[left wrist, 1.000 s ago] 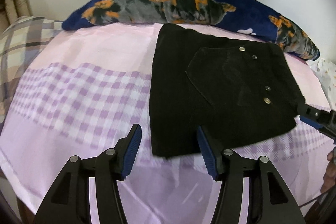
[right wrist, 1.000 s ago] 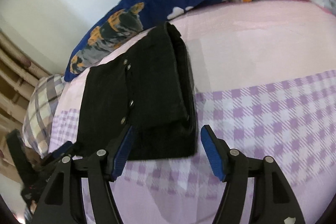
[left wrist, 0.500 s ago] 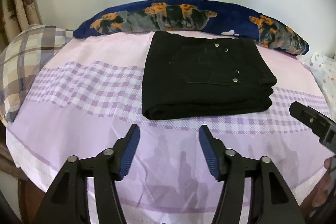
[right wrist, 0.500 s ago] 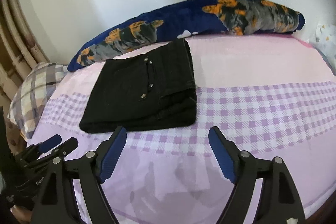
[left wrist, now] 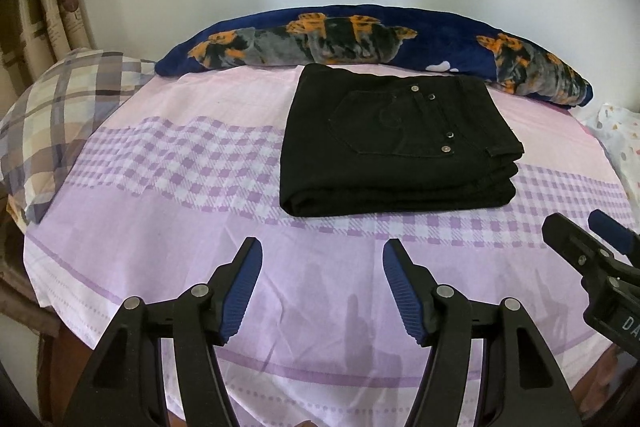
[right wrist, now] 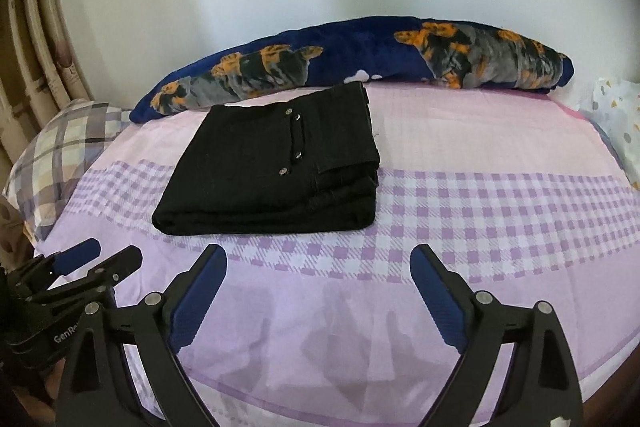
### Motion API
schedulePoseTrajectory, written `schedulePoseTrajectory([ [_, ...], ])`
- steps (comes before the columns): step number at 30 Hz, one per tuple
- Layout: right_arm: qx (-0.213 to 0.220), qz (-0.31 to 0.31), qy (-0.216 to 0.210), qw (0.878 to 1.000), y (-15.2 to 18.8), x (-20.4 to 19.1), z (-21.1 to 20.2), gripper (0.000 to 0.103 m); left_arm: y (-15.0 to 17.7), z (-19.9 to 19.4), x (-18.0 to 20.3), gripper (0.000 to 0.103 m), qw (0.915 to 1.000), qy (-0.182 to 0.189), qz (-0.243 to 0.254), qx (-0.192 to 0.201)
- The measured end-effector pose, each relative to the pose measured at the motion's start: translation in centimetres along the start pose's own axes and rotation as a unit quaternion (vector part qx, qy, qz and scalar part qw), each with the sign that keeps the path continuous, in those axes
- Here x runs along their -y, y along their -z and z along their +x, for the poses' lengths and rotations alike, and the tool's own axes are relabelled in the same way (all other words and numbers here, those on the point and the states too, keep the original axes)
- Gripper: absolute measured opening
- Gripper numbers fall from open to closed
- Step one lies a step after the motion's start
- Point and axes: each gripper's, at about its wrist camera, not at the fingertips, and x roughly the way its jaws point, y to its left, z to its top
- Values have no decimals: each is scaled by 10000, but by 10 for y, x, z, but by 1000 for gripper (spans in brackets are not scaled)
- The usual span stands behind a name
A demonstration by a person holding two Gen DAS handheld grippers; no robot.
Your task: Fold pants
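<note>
Pants [left wrist: 396, 143], black and folded into a compact stacked rectangle with a back pocket and metal rivets facing up, lie on the pink and lilac checked sheet [left wrist: 180, 163], their far edge close to the dark blue blanket roll [left wrist: 372, 39] with its orange and grey print. A second ago they filled much of both wrist views, with the pads right at their near edge; now they sit well beyond both grippers with a band of bare sheet between, and more of the white wall shows above. From the left: a plaid pillow [left wrist: 60, 115] rests at the sheet's left edge, in front of beige striped curtains that were barely visible a second ago. The left gripper [left wrist: 322, 287] hovers over the near sheet with its blue pads apart and nothing between them, somewhat wider than before. The pants come next, right of centre in the left wrist view. The right gripper [right wrist: 318, 291] hovers likewise, its jaws opening, clearly wider than a second ago, with only sheet showing between the pads. At the far right edge lies a white speckled cloth [right wrist: 618, 115].
</note>
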Motion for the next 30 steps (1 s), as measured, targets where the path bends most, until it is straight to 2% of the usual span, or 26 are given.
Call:
schedulePoseTrajectory([
  [30,-117,-72,-16,9999,1,-2,6,92,4,1,2,64,10000,-36,1,-49],
])
